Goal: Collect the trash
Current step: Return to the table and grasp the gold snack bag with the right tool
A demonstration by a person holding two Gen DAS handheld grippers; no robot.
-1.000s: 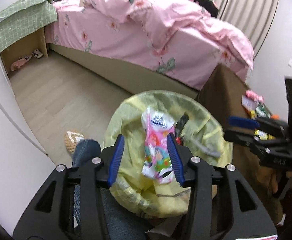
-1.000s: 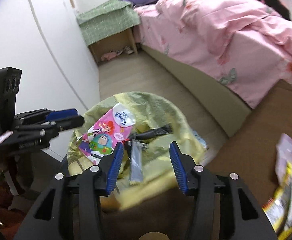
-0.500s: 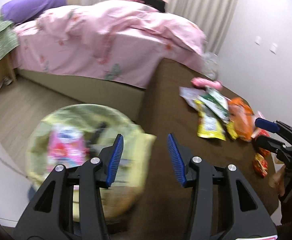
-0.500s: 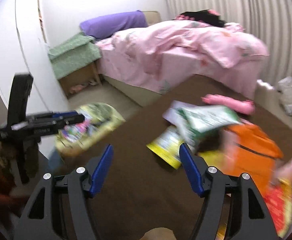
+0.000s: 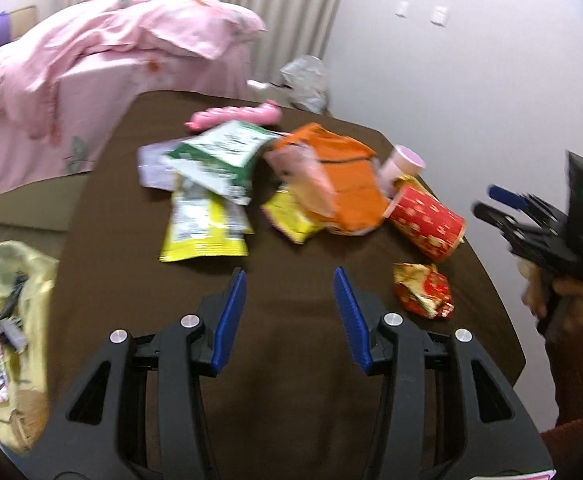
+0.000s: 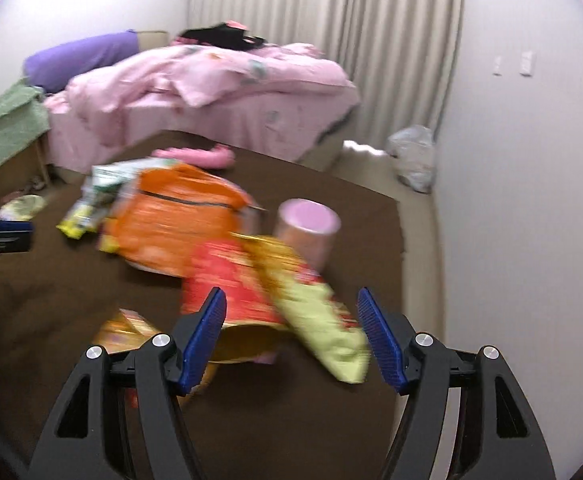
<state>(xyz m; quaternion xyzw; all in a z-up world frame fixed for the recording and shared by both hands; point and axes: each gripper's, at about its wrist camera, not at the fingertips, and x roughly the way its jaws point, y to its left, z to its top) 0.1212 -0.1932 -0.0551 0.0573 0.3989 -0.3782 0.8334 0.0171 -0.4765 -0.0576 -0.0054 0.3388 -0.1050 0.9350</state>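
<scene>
Only leftward, trash bag (image 5: 9,276) (yellow)

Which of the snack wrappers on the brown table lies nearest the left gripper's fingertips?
The small crumpled red-and-gold wrapper, lying alone just right of the open left gripper. The yellow bag, green-and-white bag and orange bag lie farther back in the pile.
</scene>
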